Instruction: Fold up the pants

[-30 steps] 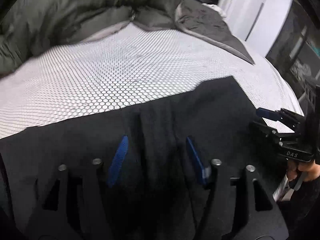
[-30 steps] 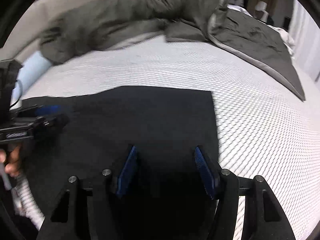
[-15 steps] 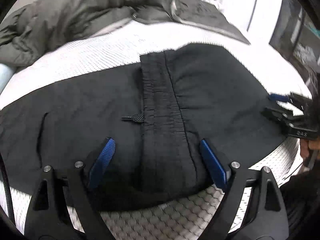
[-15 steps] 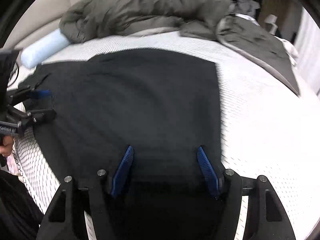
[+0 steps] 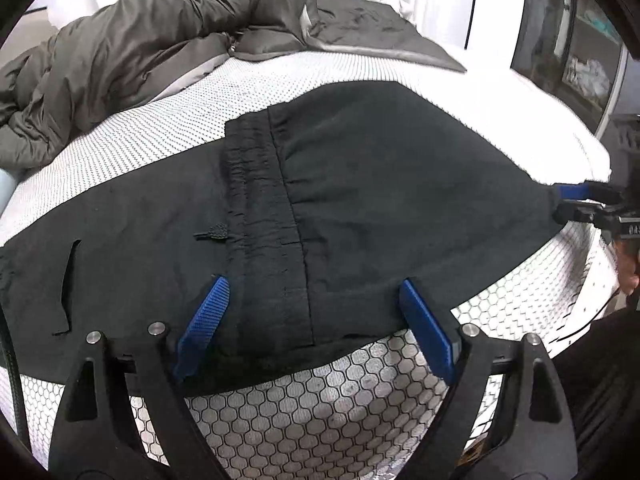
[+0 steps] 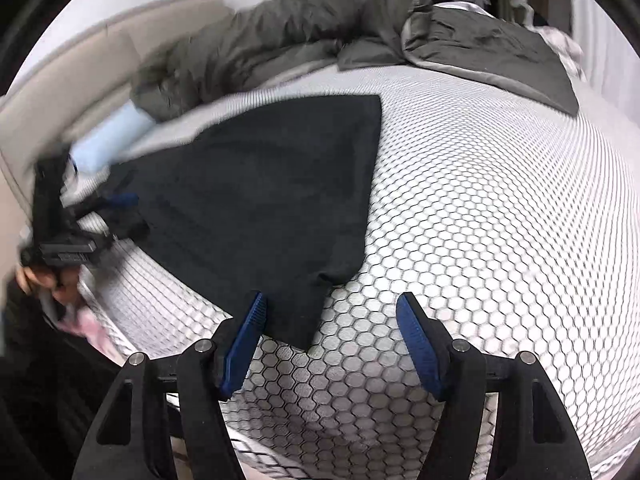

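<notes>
Because the black pants look like thin, crinkly woven fabric, I judge them light, limp and a little slippery, lying flat and partly folded on the bed's honeycomb mattress cover. At left, the left tool stands wide, holding nothing, astride the gathered waistband, whose thick hem offers the surest hold. At right, the right tool, jaws just opened, grips nothing beside the near corner.
</notes>
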Action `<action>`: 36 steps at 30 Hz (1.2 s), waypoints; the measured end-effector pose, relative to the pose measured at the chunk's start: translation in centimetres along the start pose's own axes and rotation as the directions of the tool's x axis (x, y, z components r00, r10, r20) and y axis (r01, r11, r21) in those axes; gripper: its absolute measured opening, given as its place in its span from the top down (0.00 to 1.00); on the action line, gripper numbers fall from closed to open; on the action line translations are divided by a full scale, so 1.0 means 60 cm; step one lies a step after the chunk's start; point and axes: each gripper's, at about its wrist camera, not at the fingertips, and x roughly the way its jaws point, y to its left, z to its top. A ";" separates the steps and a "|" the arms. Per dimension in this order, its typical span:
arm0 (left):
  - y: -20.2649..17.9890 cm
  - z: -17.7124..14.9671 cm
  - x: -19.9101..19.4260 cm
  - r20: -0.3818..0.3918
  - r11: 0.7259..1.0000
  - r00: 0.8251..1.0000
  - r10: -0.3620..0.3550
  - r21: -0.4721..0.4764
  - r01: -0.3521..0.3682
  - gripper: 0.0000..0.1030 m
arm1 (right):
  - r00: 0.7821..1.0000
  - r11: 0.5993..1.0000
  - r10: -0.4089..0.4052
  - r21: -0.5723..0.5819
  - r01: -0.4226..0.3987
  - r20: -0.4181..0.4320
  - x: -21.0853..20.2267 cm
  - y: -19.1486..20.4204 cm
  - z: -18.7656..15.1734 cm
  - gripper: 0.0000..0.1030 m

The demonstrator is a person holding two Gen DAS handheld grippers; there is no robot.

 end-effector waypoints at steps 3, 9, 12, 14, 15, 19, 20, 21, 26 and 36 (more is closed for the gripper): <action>0.009 -0.004 0.002 -0.005 1.000 1.000 -0.001 -0.004 0.001 0.17 | 0.996 0.991 0.083 0.107 -0.085 0.024 0.001 -0.019 0.003 0.42; 0.030 -0.003 0.031 -0.048 1.000 0.999 -0.003 -0.030 0.001 0.16 | 0.980 0.960 0.201 0.201 -0.195 -0.009 0.023 -0.025 0.001 0.93; 0.038 -0.005 0.038 -0.054 0.999 0.998 -0.013 -0.049 0.010 0.16 | 0.977 0.963 0.211 0.171 -0.208 -0.001 0.002 -0.018 -0.006 0.96; 0.036 -0.003 0.039 -0.057 0.999 0.998 -0.006 -0.042 0.003 0.16 | 0.979 0.970 0.189 0.169 -0.174 -0.076 0.021 -0.018 -0.018 0.96; 0.035 -0.003 0.039 -0.057 0.999 0.998 -0.001 -0.040 -0.001 0.16 | 0.977 0.973 0.185 0.162 -0.167 -0.106 0.029 -0.017 -0.024 0.96; 0.033 0.001 0.024 -0.038 0.999 0.999 0.017 -0.029 -0.019 0.16 | 0.986 0.977 0.168 0.136 -0.164 -0.021 -0.024 -0.023 -0.025 0.85; 0.032 0.003 0.013 -0.015 0.999 1.000 0.018 -0.027 -0.018 0.16 | 0.990 0.981 0.141 0.131 -0.143 0.029 -0.041 -0.022 -0.022 0.83; 0.031 0.006 0.001 0.022 1.000 1.000 0.000 -0.026 0.001 0.16 | 0.991 0.985 0.113 0.124 -0.120 0.066 -0.052 -0.019 -0.020 0.82; 0.009 0.023 -0.009 0.116 0.995 0.990 -0.083 -0.037 0.088 0.16 | 0.987 0.998 0.025 0.049 -0.033 0.161 -0.033 0.035 0.019 0.82; -0.023 -0.001 0.043 0.017 0.994 1.000 -0.009 0.113 0.007 0.18 | 0.999 0.986 -0.046 -0.164 0.042 -0.019 0.101 0.153 0.034 0.75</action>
